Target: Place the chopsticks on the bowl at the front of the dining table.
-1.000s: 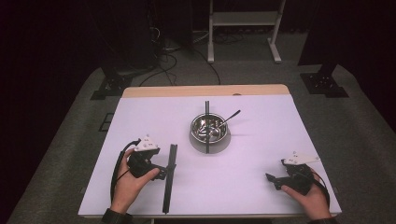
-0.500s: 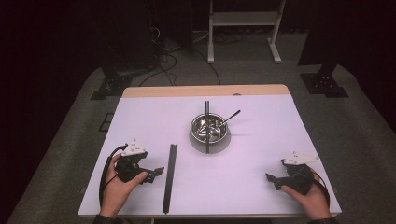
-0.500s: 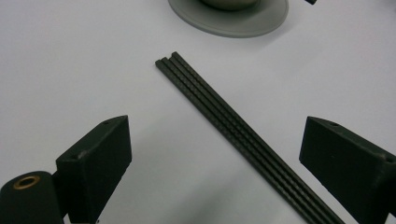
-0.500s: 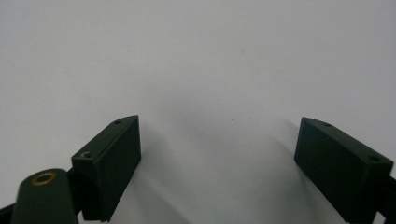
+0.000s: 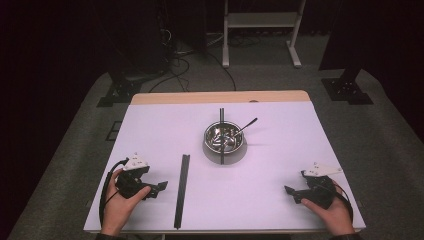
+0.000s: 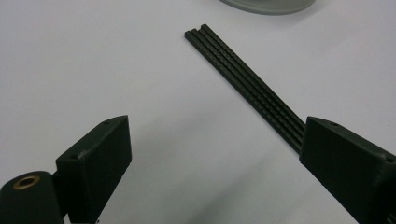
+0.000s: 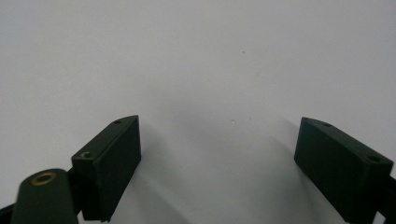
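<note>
A long black ribbed strip [image 5: 182, 190] lies flat on the white table [image 5: 280, 150], running front to back. My left gripper [image 5: 159, 187] rests just left of it, open, jaws pointing at the strip but apart from it. In the left gripper view the strip [image 6: 247, 84] runs diagonally past the right jaw, and the left gripper [image 6: 219, 168] holds nothing. A steel bowl [image 5: 225, 137] with utensils sits mid-table, and a second black strip [image 5: 221, 117] lies across it. My right gripper [image 5: 290, 191] sits front right, open and empty, and the right gripper [image 7: 219, 158] faces bare table.
A spoon handle [image 5: 248, 124] sticks out of the bowl to the right. The bowl's grey base [image 6: 266, 3] shows at the top of the left gripper view. A wooden edge [image 5: 220, 97] marks the table's far side, with stands and cables on the floor beyond.
My left gripper has drawn back to the left, away from the black strip it was touching. The strip stays flat on the table. The right gripper has not moved.
</note>
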### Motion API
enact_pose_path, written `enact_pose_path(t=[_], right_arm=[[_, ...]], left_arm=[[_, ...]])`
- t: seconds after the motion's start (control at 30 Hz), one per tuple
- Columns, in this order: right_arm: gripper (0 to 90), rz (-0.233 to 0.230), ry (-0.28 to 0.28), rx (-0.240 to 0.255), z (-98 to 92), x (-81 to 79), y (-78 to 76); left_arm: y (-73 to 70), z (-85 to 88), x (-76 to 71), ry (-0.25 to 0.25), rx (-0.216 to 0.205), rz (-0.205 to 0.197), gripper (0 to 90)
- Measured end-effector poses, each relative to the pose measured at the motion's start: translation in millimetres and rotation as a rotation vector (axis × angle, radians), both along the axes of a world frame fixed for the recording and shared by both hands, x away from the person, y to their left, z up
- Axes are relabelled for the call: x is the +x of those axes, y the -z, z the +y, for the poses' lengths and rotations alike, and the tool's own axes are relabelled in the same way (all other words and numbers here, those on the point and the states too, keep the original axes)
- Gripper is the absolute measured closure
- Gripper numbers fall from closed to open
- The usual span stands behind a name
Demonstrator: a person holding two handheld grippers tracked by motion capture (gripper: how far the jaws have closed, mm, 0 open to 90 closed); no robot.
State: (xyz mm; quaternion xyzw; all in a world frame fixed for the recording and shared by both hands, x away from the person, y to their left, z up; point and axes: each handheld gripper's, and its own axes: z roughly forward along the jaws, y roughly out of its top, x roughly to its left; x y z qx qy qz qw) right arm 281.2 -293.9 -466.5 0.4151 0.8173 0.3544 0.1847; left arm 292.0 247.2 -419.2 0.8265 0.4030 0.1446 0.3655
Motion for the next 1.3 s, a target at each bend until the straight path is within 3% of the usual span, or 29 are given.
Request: enact_pose_path(t=[0.33,0.7,0.93,1.13,1.3], right_arm=[[12.9,0.0,0.0,0.0,0.0,0.0,0.0],[12.9,0.0,0.0,0.0,0.1,0.0,0.0],[12.9,0.0,0.0,0.0,0.1,0.0,0.0],[12.9,0.0,0.001,0.0,0.1,0.0,0.0],[13.0,0.0,0.0,-0.001,0.1,-0.1,0.0]], left_arm=[[9.9,3.2,3.5,-0.008,0.031,0.009,8.2],[25.3,6.0,8.2,-0.013,0.046,0.052,8.2],[30.4,4.7,9.0,-0.009,0.079,0.061,8.2],[31.7,4.2,8.2,-0.009,0.087,0.05,8.2],[34.2,1.6,5.1,-0.005,0.114,0.018,8.2]])
